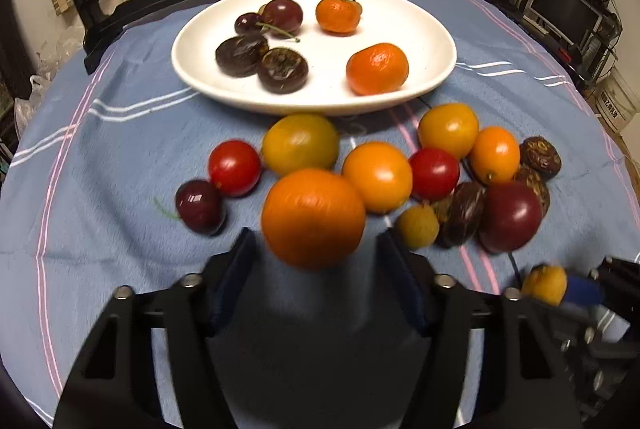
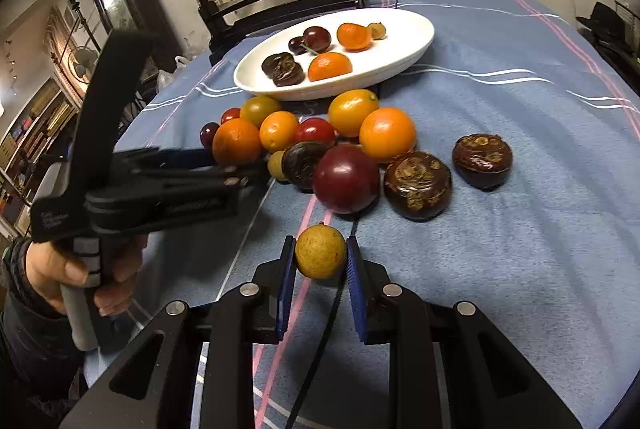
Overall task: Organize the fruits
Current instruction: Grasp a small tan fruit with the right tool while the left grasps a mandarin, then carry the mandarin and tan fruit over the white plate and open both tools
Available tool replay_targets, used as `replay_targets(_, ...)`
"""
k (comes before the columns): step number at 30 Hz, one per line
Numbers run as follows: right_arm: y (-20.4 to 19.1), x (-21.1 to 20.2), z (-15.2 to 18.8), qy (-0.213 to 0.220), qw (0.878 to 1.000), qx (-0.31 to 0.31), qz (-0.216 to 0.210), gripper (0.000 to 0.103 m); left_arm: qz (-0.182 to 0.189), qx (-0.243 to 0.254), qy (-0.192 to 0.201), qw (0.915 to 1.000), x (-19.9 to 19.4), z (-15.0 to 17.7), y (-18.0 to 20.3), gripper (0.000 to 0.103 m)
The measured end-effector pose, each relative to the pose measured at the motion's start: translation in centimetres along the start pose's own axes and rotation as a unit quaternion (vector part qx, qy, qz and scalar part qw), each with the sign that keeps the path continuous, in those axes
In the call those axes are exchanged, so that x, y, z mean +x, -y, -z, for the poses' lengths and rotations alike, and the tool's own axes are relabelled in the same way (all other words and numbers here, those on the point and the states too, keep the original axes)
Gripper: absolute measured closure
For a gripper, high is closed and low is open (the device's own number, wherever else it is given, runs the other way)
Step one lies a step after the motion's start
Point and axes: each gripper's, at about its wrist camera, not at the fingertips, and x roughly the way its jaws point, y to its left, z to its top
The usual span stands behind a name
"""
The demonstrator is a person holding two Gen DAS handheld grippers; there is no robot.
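Fruit groups by kind on the shallow white oval plate (image 2: 416,43). Right tool (image 2: 320,257) grips a small round yellow-brown longan (image 2: 320,251) just above the blue-clothed table (image 2: 500,229), probably plate-bound. Left tool (image 1: 316,257) straddles a round orange tangerine (image 1: 312,217); pad contact unclear.

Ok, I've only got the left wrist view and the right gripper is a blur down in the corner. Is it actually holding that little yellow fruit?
Observer: Yes. In the right wrist view the right gripper is shut on a small yellow-brown round fruit, with both blue pads against its sides.
Operator: And the plate: is anything hidden behind the far mandarin?
Observer: Yes. A small pale round fruit sits right beside the far mandarin, towards the far end of the white plate.
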Motion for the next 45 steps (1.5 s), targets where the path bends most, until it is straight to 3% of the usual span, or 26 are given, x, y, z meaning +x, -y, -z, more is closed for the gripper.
replay_targets(2, 0.0, 0.0, 0.1, 0.000, 1.000, 0.000, -0.003, 0.078, -0.003, -0.001, 0.002, 1.0000, 0.1, -0.3, 0.0, 0.052)
replay_targets(3, 0.0, 0.0, 0.1, 0.000, 1.000, -0.001, -0.005, 0.078, -0.005, -0.005, 0.005, 1.0000, 0.1, -0.3, -0.1, 0.059)
replay_targets(7, -0.1, -0.2, 0.0, 0.001, 1.000, -0.004, -0.004, 0.078, 0.020, -0.015, -0.003, 0.9997, -0.5, -0.2, -0.8, 0.059)
replay_targets(12, -0.5, -1.3, -0.8, 0.017, 1.000, -0.014, -0.001, 0.078, 0.029, 0.007, 0.018, 0.9994, -3.0, 0.4, -0.5, 0.060)
replay_targets(17, -1.0, -2.9, -3.6, 0.048, 0.998, -0.034, 0.014, 0.078, 0.039, 0.014, 0.059, 0.9974, -6.4, -0.7, -0.7, 0.060)
replay_targets(22, -2.0, -3.7, -7.3, 0.084, 0.994, -0.062, 0.036, 0.078, 0.036, 0.013, 0.078, 0.9962, -7.4, -3.0, -1.3, 0.060)
replay_targets(29, -2.2, -0.8, -12.1, 0.089, 0.992, -0.077, 0.037, 0.078, 0.031, -0.018, 0.076, 0.9964, -5.3, -7.4, -3.2, 0.060)
replay_targets(39, -0.6, 6.5, -15.8, 0.037, 0.995, -0.069, 0.057, 0.078, 0.010, -0.033, 0.040, 0.9986, 0.5, -11.1, -4.2, 0.059)
replay_targets(43, -0.1, 6.8, -15.9, 0.042, 0.996, -0.049, 0.055, 0.052, 0.010, -0.055, 0.039, 0.9977, 1.0, -11.2, -4.9, 0.054)
replay_targets(45, 0.1, 6.1, -15.6, 0.051, 0.997, -0.040, 0.046, 0.048, 0.007, -0.062, 0.056, 0.9965, -0.1, -10.9, -5.2, 0.040)
